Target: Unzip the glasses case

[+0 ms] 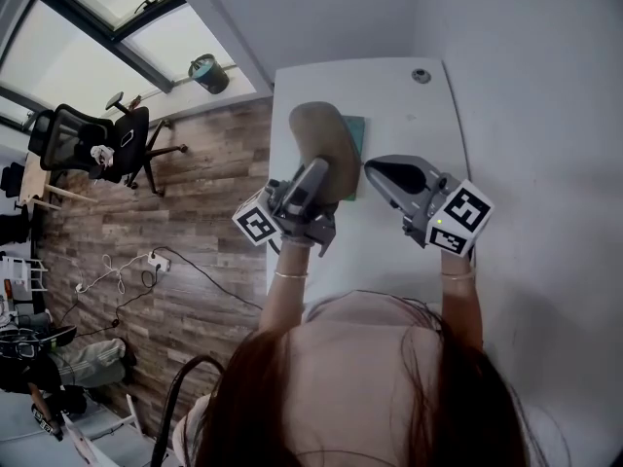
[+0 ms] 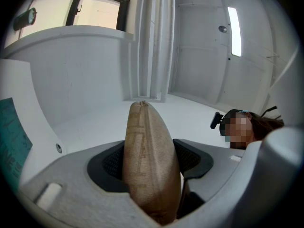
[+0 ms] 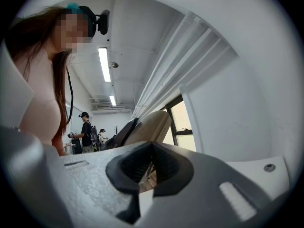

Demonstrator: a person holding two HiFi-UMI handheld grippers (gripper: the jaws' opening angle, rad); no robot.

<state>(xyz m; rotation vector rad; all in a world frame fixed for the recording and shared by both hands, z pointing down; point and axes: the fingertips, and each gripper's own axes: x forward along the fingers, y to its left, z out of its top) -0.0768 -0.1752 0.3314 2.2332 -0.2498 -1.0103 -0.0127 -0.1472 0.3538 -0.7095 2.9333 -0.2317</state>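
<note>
My left gripper (image 1: 316,178) is shut on a tan, fabric-covered glasses case (image 1: 326,144) and holds it raised over the white table (image 1: 409,125). In the left gripper view the case (image 2: 149,160) stands on edge between the two pads, seam toward the camera, its tip pointing up and away. My right gripper (image 1: 372,168) sits just right of the case, tips against its side. Its jaws are shut in the right gripper view (image 3: 151,167), with a thin tan zipper pull (image 3: 148,183) pinched between the pads. Part of the case (image 3: 149,126) shows beyond them.
A teal mat or book (image 1: 356,136) lies on the table beneath the case. A round cable grommet (image 1: 421,76) sits near the table's far edge. A black office chair (image 1: 97,144) stands on the wood floor at left. Other people (image 3: 88,132) stand far off.
</note>
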